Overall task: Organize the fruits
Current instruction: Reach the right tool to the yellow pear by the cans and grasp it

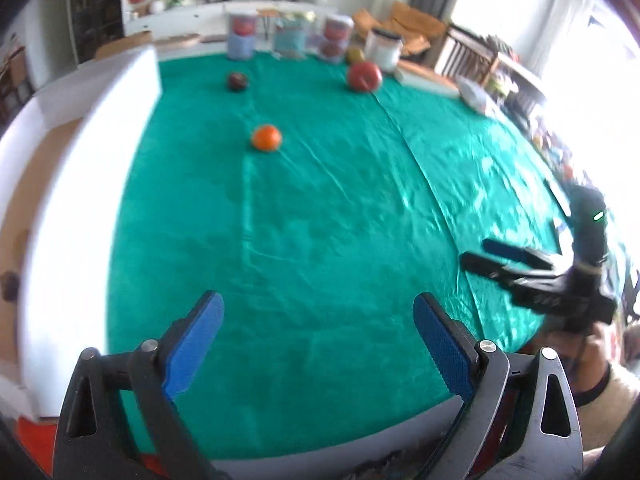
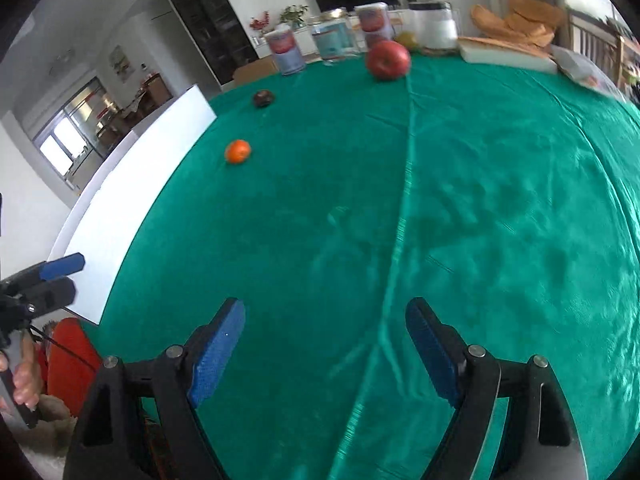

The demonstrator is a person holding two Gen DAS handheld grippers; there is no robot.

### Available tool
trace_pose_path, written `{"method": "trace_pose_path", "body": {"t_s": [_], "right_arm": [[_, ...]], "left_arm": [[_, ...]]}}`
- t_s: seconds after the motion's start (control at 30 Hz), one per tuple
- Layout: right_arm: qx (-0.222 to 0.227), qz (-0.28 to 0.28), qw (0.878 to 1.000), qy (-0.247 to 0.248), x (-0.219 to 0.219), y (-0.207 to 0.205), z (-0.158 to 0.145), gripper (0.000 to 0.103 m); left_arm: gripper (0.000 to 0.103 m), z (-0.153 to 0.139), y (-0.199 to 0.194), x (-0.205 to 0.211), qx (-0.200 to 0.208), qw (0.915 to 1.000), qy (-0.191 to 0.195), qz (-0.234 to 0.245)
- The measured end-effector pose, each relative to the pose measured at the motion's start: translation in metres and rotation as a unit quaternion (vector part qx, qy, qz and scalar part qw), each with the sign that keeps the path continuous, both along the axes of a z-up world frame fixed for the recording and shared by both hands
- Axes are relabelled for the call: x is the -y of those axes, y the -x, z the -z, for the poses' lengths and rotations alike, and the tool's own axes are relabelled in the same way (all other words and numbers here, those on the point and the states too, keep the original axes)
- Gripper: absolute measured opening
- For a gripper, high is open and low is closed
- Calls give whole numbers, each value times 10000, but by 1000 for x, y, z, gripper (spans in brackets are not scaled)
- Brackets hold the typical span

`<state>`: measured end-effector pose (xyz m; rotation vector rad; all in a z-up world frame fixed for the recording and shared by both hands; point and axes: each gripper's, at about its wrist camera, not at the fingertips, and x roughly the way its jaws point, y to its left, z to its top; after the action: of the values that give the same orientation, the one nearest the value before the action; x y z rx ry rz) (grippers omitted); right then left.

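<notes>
An orange (image 1: 266,137) lies on the green tablecloth (image 1: 320,240), left of middle; it also shows in the right wrist view (image 2: 238,151). A red apple (image 1: 364,76) (image 2: 388,59) sits near the far edge. A small dark fruit (image 1: 237,81) (image 2: 263,98) lies far left. A yellowish fruit (image 1: 355,55) (image 2: 408,39) sits behind the apple. My left gripper (image 1: 318,320) is open and empty over the near cloth. My right gripper (image 2: 325,326) is open and empty; it also shows at the right of the left wrist view (image 1: 480,254).
A white board (image 1: 92,184) (image 2: 132,196) runs along the table's left side. Several jars and cans (image 1: 288,36) (image 2: 332,40) stand along the far edge, with a white container (image 2: 434,26), a flat box (image 2: 508,56) and a packet (image 1: 474,92) at the far right.
</notes>
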<state>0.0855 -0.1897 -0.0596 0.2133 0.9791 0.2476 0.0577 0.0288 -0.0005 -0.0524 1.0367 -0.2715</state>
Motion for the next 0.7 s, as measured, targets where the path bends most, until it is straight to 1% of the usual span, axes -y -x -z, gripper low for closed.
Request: {"method": "trace_pose_path", "body": {"t_s": [0.03,0.1,0.17,0.2,0.27,0.3,0.33,0.37,0.4,0.47,0.5,0.57,0.63,0.67,0.7], "right_arm": [[20,-67,9999,73,8,1,-7,83],[256,-313,9985,374,17,-10,-33,83],[732,-691,9922,733,19,-29,-76,82],[1023,-938,9858,949,18,-44,-102,82],[1415,-1458,9686,1434,11,-76,-147,82],[1516,-1871,9559,1680,6,-100,-169,83],[1476,-2187,9452,1921,1,-124,-183,83],[1463,-2392,9320,2295,-5,-150,-196,83],[1400,-2619,9200,2556,-10,-178,-206,83],[1256,-2900,9029,2912,-20,-227,-218,83],[1171,-3048,8934,3085,-23,-260,-220,83],[998,-3299,8805,3254,-27,-314,-216,82],[687,-3578,8634,3490,-25,-364,-198,82],[519,-3686,8504,3719,-26,-389,-187,82],[326,-3758,8406,3886,-25,-408,-175,82]], "left_arm": [[96,7,-5,9,-74,9999,-77,41],[96,12,-12,23,-99,9997,-161,133],[96,9,-15,32,-64,9997,-188,121],[96,7,-16,36,-30,9998,-163,75],[96,1,-26,37,65,9999,-56,-78],[96,1,-30,42,104,9999,-18,-133],[96,1,-36,39,153,9997,23,-214],[96,4,-43,39,193,9994,27,-299],[96,7,-49,40,255,9989,2,-402],[96,16,-58,31,407,9970,-159,-634],[96,22,-63,26,441,9962,-249,-713],[96,31,-69,18,429,9958,-274,-760],[96,37,-75,10,422,9962,-161,-742],[96,39,-77,7,425,9963,-131,-740],[96,41,-79,4,441,9962,-108,-747]]}}
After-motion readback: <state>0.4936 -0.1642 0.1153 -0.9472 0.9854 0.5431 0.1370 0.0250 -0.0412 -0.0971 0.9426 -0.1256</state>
